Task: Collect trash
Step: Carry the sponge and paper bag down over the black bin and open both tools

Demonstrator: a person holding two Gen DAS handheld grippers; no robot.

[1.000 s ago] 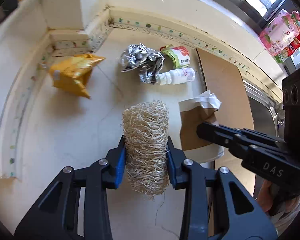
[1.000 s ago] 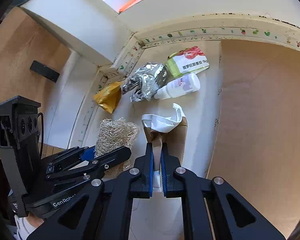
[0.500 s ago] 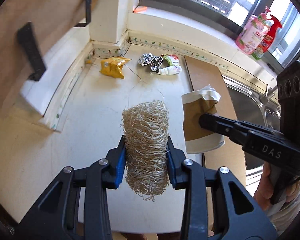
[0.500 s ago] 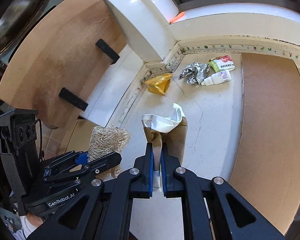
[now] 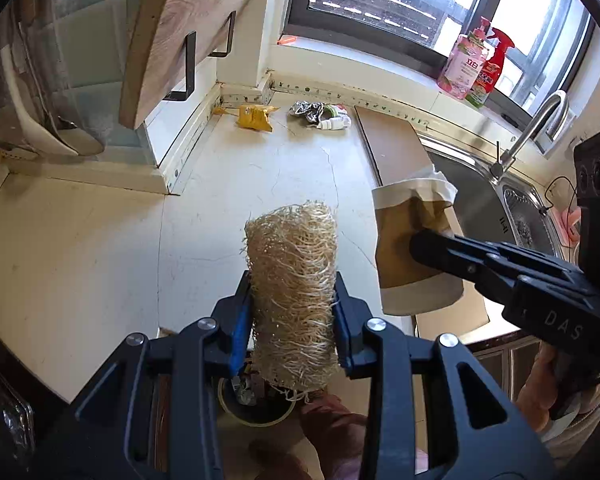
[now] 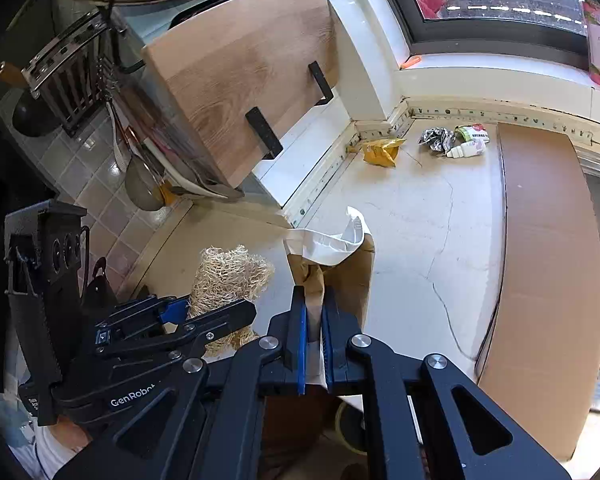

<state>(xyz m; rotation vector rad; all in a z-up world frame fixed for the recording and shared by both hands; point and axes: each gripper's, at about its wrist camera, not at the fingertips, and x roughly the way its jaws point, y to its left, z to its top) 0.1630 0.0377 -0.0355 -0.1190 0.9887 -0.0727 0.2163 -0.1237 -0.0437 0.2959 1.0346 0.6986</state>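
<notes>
Looking along the left gripper (image 5: 294, 320), the left wrist view showed its blue pads pinching a loofah scrubber (image 5: 292, 280) by its lower half, held clear of the countertop (image 5: 80, 248); a bin (image 5: 256, 404) sat on the floor almost directly beneath the scrubber, and a yellow wrapper (image 5: 256, 118), crumpled foil (image 5: 306, 110) and a small white bottle (image 5: 334, 123) lay well beyond the bin, at the counter's far wall. The right wrist view showed the right gripper (image 6: 312, 336) pressed nearly together on a crushed paper cup (image 6: 332, 264), with only part of the bin's rim (image 6: 346, 426) peeking out below the jaws. To drop both cleanly, each piece probably needed centring over the bin's mouth before the jaws let go, the cup especially, since it seemed to hang nearer the rim.
</notes>
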